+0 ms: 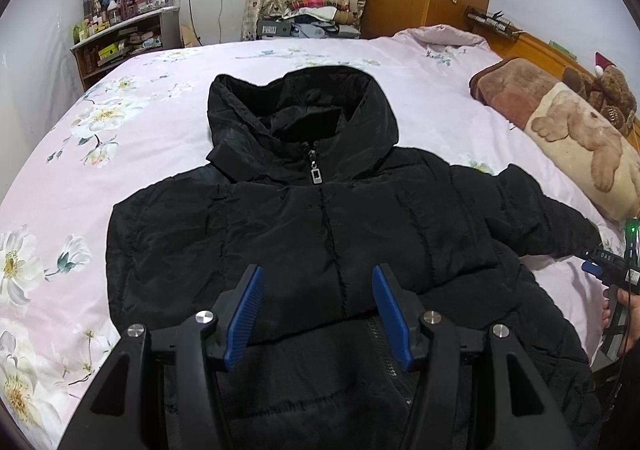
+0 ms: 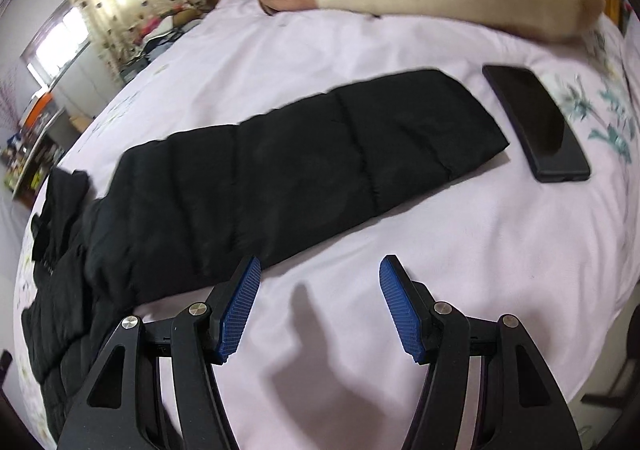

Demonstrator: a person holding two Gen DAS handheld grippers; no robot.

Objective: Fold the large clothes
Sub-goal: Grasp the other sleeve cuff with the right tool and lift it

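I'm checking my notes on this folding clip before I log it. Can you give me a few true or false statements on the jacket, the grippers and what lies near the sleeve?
1. The jacket lies front up with its zip closed at the collar. True.
2. The left gripper is shut on the hem. False: its jaws stand open, holding nothing.
3. A phone lies on the sheet beside the sleeve end. True.
4. The right gripper grips the sleeve. False: it is open, over bare sheet beside the sleeve.
5. The hood is folded down over the chest. False: it lies spread above the collar.
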